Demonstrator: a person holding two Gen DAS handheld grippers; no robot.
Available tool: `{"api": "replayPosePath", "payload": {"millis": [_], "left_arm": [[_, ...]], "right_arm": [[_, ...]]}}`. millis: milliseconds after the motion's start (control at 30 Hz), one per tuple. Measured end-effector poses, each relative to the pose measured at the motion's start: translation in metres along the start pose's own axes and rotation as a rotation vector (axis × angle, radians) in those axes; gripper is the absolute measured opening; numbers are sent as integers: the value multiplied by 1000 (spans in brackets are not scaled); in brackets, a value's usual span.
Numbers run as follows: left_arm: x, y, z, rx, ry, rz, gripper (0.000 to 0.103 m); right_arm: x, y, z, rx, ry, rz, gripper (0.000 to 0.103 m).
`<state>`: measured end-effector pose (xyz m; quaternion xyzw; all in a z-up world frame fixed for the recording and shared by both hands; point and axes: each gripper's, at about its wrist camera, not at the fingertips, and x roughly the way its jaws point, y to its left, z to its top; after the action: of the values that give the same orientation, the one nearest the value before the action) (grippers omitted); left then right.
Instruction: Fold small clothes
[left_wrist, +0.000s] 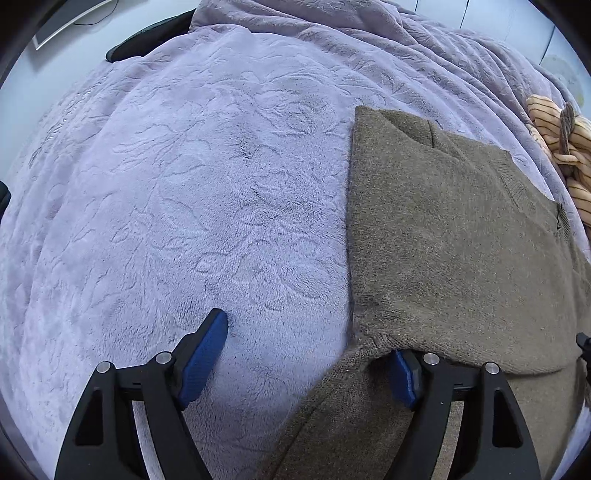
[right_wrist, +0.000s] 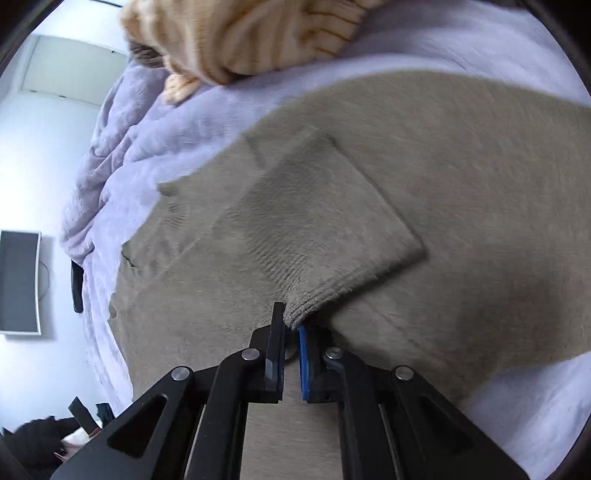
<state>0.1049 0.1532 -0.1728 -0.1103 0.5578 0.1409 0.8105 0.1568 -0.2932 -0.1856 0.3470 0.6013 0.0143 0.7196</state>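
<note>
Left gripper (left_wrist: 306, 354) stood spread wide over the lilac fleece blanket (left_wrist: 177, 192), nothing pinched: its left finger hung above bare blanket, while its right finger sat tucked under the ribbed hem corner of the brown knit sweater (left_wrist: 461, 240), with the pads not pressing on it. No containers showed in either view. To the left of the sweater's straight folded edge, the blanket lay as a broad open stretch reaching up to the rumpled folds at the top. The sweater itself lay flat on the right half of the left wrist view, running off the lower right. An orange striped garment (left_wrist: 554, 147) lay bunched at the blanket's far right edge, apart from the sweater. In the right wrist view, a dark screen (right_wrist: 20, 282) hung on the wall at left, beyond the blanket's edge. Right gripper (right_wrist: 291, 325) was clenched on the ribbed cuff (right_wrist: 314, 291) of the sweater's sleeve, which lay folded across the body. Bare blanket showed at the lower right.
</note>
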Motion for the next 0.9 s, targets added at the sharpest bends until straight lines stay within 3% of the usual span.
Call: {"api": "replayPosePath", "payload": {"millis": [67,233,500,733,900], "left_arm": [[-2,1,0,-1,7,-1,80],[-9,9,-1,5,27,-8,80],[-26,25,-7,-3,54,-7,80],[-45,21,-16,5,87,23,80],[-61,12,-27,15,114,-3,80]], "right_arm": [[-2,-10,0,34,8,56,7],[-4,4,2,-30,11,8,11],[-35,-17,-7,6,10,-23,40],[-62,-57,-28,101,16,-28,45],[-79,-88,-38,183,-5,-11,45]]}}
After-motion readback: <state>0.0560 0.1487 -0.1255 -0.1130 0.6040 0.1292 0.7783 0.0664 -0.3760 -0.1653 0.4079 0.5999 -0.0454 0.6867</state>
